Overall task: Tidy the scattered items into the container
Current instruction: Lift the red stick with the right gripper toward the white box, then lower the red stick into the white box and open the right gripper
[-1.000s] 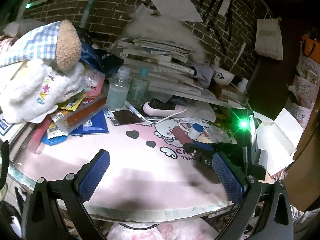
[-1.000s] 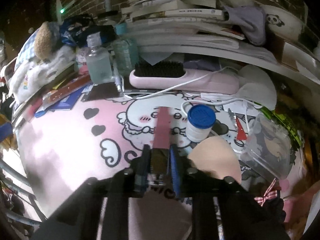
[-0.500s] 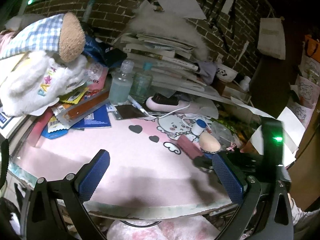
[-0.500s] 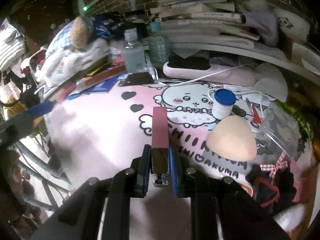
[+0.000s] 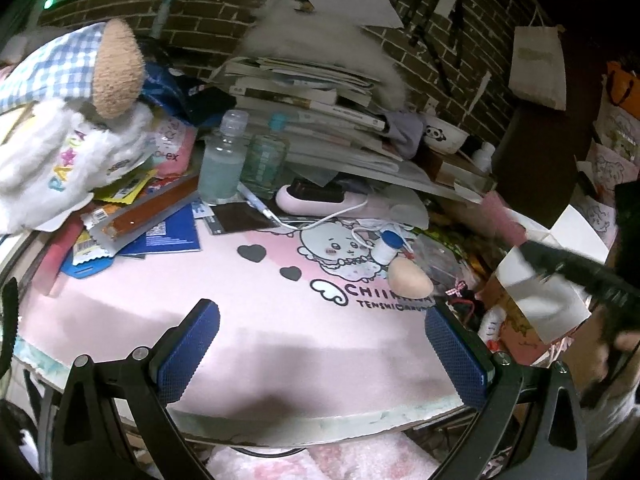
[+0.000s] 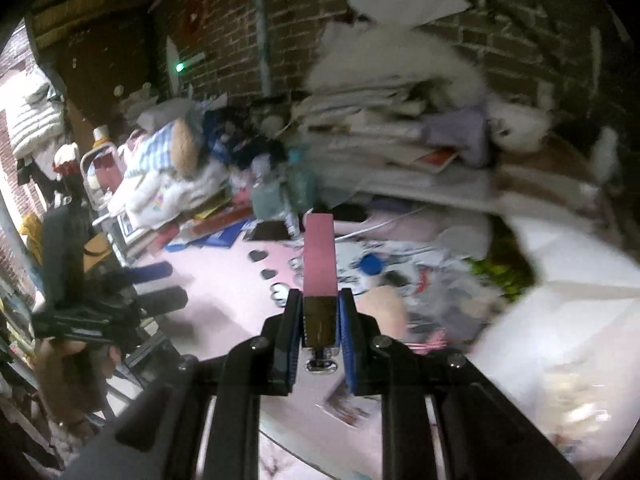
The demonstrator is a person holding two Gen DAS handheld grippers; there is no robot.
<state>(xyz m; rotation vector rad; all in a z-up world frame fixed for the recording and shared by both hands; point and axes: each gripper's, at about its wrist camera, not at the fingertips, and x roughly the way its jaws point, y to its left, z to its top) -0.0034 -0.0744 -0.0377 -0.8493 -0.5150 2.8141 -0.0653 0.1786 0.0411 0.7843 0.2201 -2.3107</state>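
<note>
Pink and soft-looking, the cartoon mat (image 5: pixel 224 320) covers the table, with black hearts and a white cartoon animal printed on it. A dark brick wall (image 5: pixel 440 32) stands behind. Along the mat's back edge sit a pile of books and papers (image 5: pixel 320 120), two clear plastic bottles (image 5: pixel 224 164), a fluffy white toy (image 5: pixel 60 160) and a pink hairbrush (image 5: pixel 320 202). Near the right edge lie a smooth peach egg-shaped sponge (image 5: pixel 410 280) and a small white bottle with a blue cap (image 5: pixel 388 246).

The right gripper (image 6: pixel 321 312) holds a long pink flat box (image 6: pixel 319 258) tight between its blue pads, up above the mat. The box's long side points straight ahead, away from the gripper.

The left gripper (image 5: pixel 320 354) has its fingers wide apart, holding nothing, over the mat's front edge.
</note>
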